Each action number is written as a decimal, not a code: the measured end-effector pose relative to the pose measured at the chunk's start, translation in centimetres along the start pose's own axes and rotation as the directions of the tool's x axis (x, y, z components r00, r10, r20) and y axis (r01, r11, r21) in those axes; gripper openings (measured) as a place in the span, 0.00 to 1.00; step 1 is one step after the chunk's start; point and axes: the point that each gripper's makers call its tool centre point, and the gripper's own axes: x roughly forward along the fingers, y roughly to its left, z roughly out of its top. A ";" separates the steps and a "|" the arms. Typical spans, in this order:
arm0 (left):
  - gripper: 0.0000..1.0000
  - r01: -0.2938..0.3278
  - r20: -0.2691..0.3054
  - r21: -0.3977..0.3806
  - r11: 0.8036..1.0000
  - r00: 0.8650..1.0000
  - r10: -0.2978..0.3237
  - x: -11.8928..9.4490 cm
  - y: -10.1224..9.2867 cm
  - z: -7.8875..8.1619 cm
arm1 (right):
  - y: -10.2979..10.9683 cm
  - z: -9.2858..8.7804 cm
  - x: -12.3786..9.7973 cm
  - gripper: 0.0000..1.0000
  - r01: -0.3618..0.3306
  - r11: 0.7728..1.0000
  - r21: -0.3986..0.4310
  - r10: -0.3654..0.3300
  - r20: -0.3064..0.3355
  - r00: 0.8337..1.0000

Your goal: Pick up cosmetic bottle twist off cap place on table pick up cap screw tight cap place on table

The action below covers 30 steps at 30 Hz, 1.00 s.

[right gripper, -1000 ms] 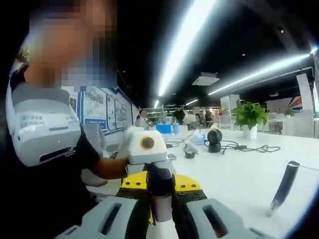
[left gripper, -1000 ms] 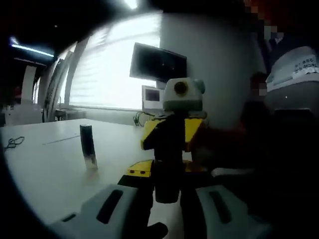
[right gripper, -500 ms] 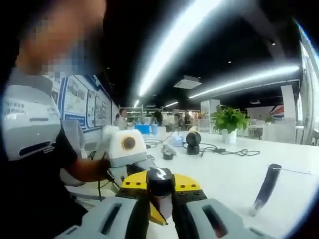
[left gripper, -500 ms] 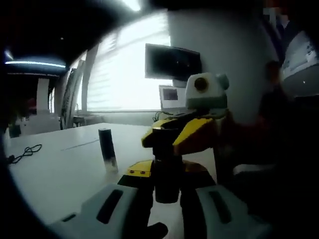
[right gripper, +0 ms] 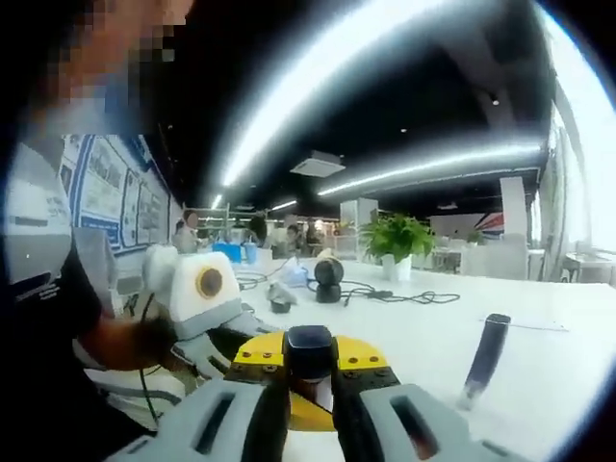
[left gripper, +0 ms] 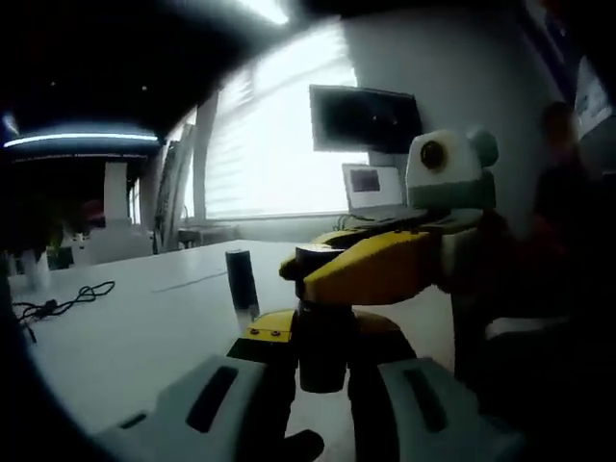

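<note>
The left claw point(left gripper: 322, 371) clamps the dark cylindrical cosmetic bottle point(left gripper: 320, 337); the right claw point(right gripper: 310, 390) pinches its black cap point(right gripper: 309, 348). Judging from this, twisting works best with the axes aligned. At two o'clock, a dark slim tube point(right gripper: 482, 358) stands on the white counter point(right gripper: 404, 337).

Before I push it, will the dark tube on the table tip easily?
Probably: the tube is tall and slim on a small base, so a high push likely topples it. Being round, it may then roll on the smooth table.
</note>
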 end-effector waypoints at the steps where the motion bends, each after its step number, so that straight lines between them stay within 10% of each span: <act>1: 0.10 -0.010 0.000 0.003 1.000 1.000 0.010 0.0 0.1 0.0 | 0.0 0.0 0.1 0.11 0.008 1.000 0.000 -0.008 0.003 1.000; 16: 0.10 -0.243 0.001 0.090 0.966 0.970 0.244 0.3 2.2 -0.2 | -1.4 -0.3 0.9 0.11 0.179 0.983 0.037 -0.179 -0.003 0.984; 30: 0.10 -0.252 -0.025 0.095 0.963 0.967 0.255 0.6 2.3 -0.5 | -1.9 -0.5 0.8 0.11 0.246 0.969 0.008 -0.246 -0.019 0.969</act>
